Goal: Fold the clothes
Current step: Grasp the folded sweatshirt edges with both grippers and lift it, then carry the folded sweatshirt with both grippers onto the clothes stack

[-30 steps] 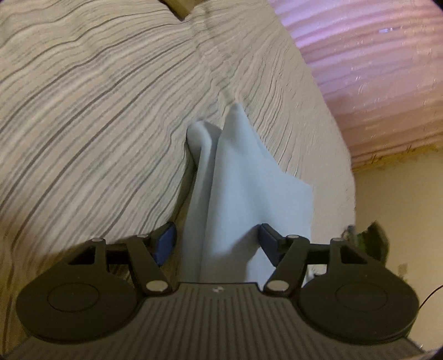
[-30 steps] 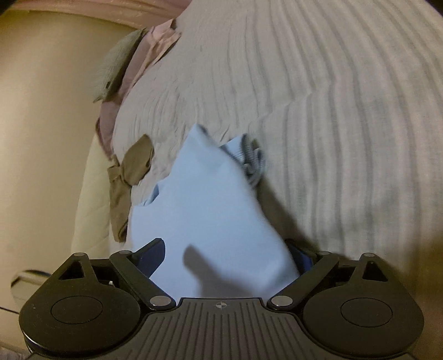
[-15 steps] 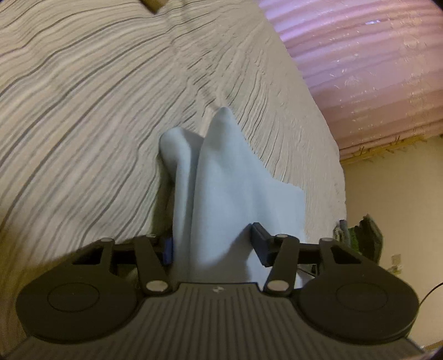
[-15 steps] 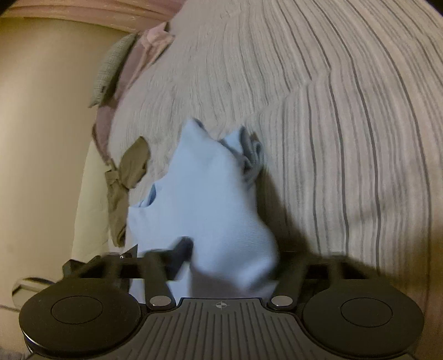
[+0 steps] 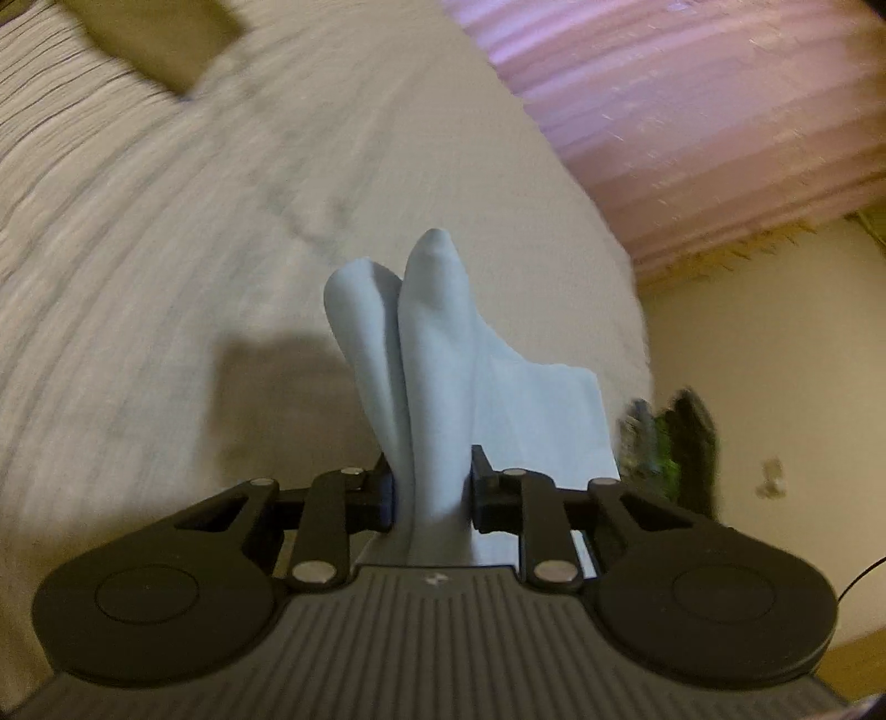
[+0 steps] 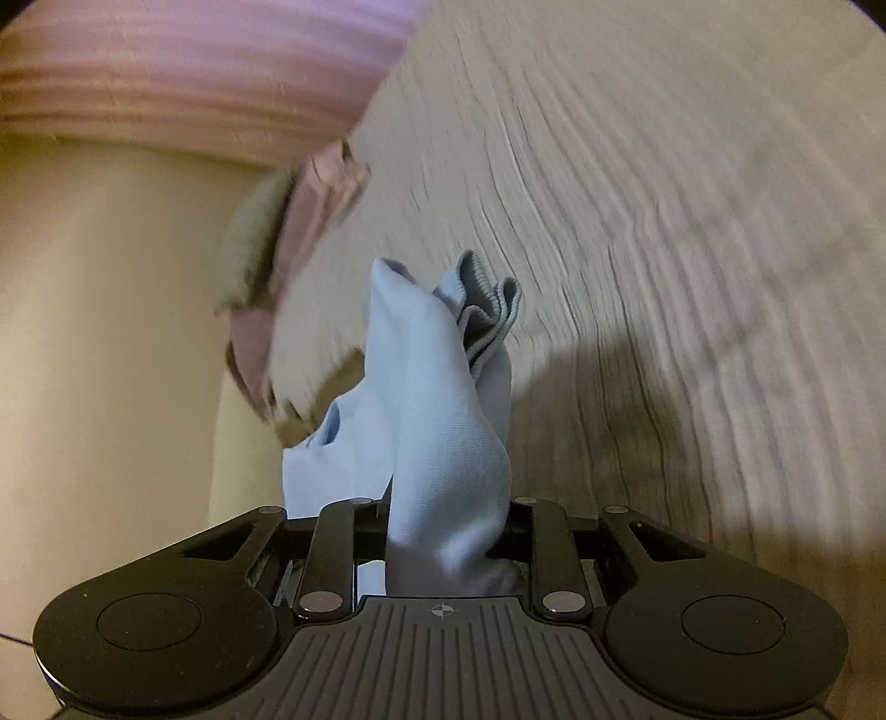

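**Both fingers pinch the blue garment above the bed**

Fingers (image 5: pixel 387 487) of the left gripper (image 5: pixel 432 487) are closed on a bunched fold of the light blue garment (image 5: pixel 437 354), the black pads pressed against the cloth from either side. From that pinch the fabric rises in two rounded peaks side by side, and a flatter panel spreads off to the right behind the right finger. It casts a dark shadow on the bed (image 5: pixel 166 277) to the left. Blur smears the bed's striped cover, so its lines read clearly only near the upper left corner, where a tan cloth (image 5: pixel 160 39) lies. A pink ribbed cover (image 5: pixel 692 111) fills the upper right, beyond the bed's far edge, with a cream wall below it and some dark, blurred items near the right edge that cannot be made out.

On the right gripper (image 6: pixel 448 526), the fingers (image 6: pixel 520 526) likewise clamp the garment (image 6: pixel 437 421): a thick roll of blue cloth is squeezed between them and stands up from the grip. At its top a ribbed grey-blue cuff (image 6: pixel 487 304) folds over toward the right. A looser flap hangs off to the left with a small opening in it. Behind it, near the bed's left edge, sit a pink cloth (image 6: pixel 321 205) and a grey-green one (image 6: pixel 249 249), both blurred. Shadow falls on the bed (image 6: pixel 664 221) to the right of the garment.
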